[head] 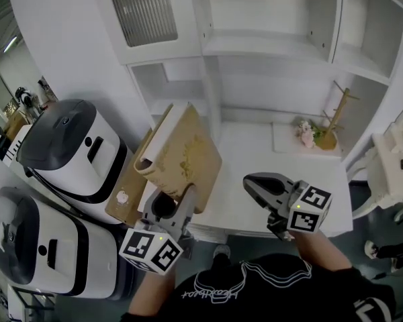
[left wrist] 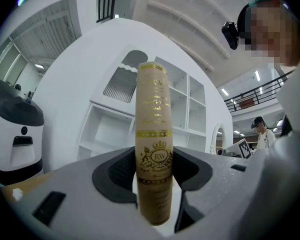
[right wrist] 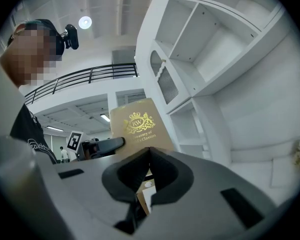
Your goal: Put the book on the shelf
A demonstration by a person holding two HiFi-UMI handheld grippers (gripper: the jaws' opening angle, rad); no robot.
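Book clamped at lower spine in left gripper, jaws pressed on both covers; held upright in air, before white shelf unit. Right gripper empty, jaws together, near book's right. Pink flowers on ledge beyond.

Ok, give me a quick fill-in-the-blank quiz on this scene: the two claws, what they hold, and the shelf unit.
1. The left claw is shut on a tan ____ with gold print.
2. The right claw is shut and holds ____.
3. The shelf unit ahead is painted ____.
4. Beside the wooden stand lie ____ flowers.

Missing words: book; nothing; white; pink.
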